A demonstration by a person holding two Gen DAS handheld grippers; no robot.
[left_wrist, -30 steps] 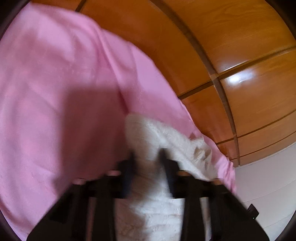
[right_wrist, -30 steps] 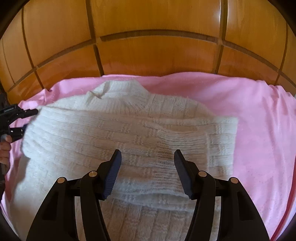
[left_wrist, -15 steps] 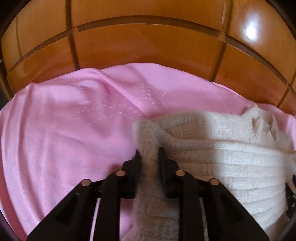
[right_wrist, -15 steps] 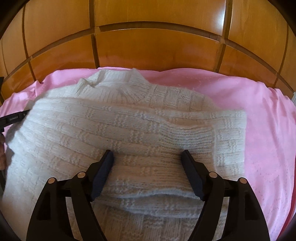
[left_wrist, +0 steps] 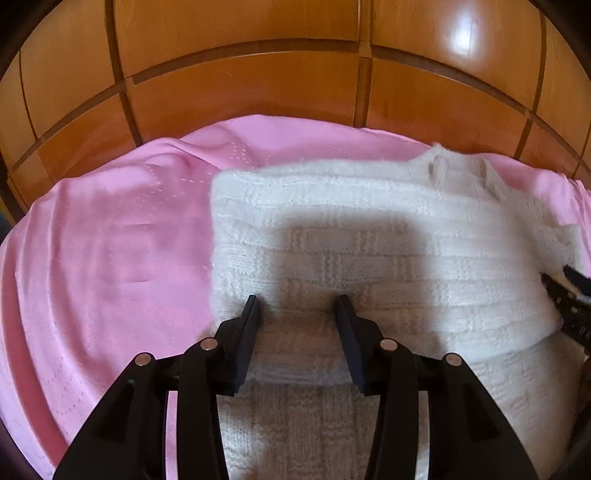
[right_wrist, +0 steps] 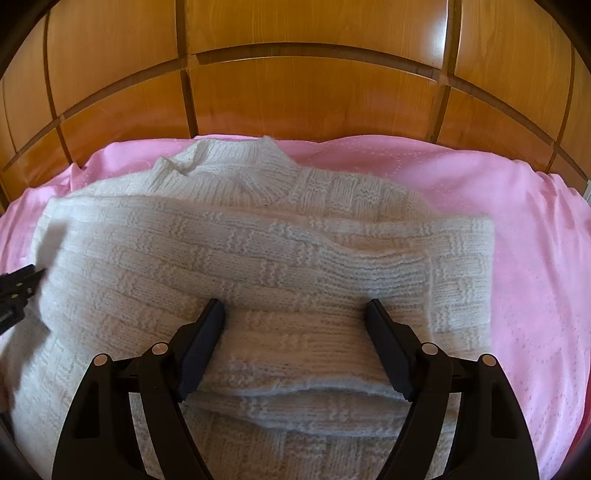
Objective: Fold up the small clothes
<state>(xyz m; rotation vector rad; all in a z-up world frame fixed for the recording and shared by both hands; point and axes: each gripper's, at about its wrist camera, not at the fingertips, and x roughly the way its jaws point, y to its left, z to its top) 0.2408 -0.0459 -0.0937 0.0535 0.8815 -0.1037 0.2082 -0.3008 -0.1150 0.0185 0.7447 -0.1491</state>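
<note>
One pink sheet (right_wrist: 535, 229), wooden panelled headboard (right_wrist: 295, 92)

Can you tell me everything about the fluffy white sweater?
The white sweater is a soft, chunky knit with a block pattern and a ribbed collar at the far end. It lies flat on the pink sheet, its sleeves folded across the body. Both open grippers, left and right, hover over it, gripping nothing.

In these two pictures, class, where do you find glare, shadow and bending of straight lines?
Left wrist view: glare on the wooden headboard, gripper shadow across the white knitted sweater. Right wrist view: even light, no glare; panel lines bow near the edges in both.
</note>
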